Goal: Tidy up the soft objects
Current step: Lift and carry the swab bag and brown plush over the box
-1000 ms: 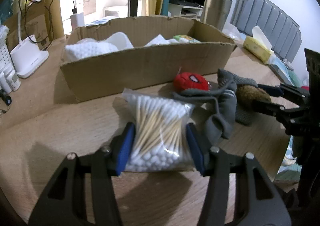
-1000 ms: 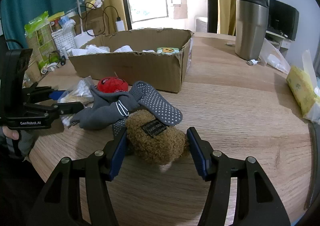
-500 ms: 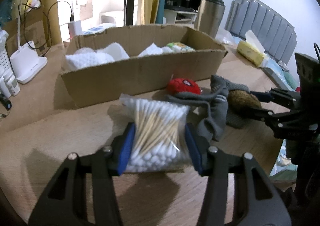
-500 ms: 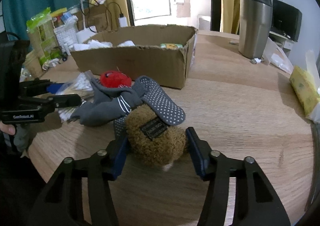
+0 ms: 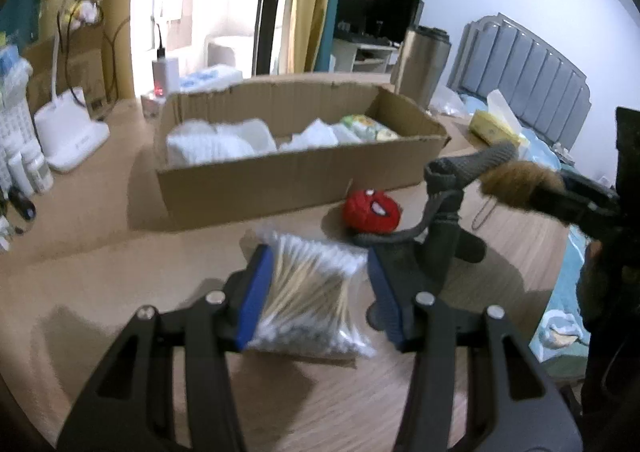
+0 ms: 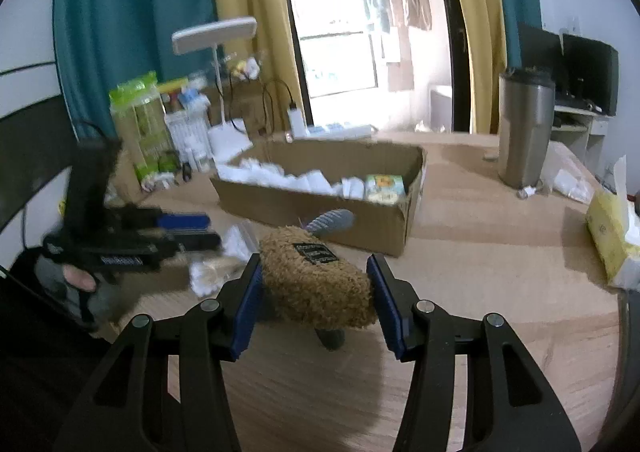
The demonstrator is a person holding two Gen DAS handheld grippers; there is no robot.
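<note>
On a wooden table [image 5: 92, 252], the left gripper [image 5: 320, 288] gripped a clear bag of cotton swabs [image 5: 312, 292] between its blue pads, the bag's lower end just above or touching the tabletop. The right gripper [image 6: 316, 292], whose jaws had just been closing, clamped a brown plush toy [image 6: 316, 284] and held it clear of the table. A grey sock [image 5: 448, 212] hung draped over the toy, its lower end on the table. A red plush ball [image 5: 372, 210] lay beside the sock, just in front of an open cardboard box [image 5: 280, 180] holding white cloths [image 5: 216, 142]. A steel tumbler [image 6: 524, 128] stood right of the box.
</note>
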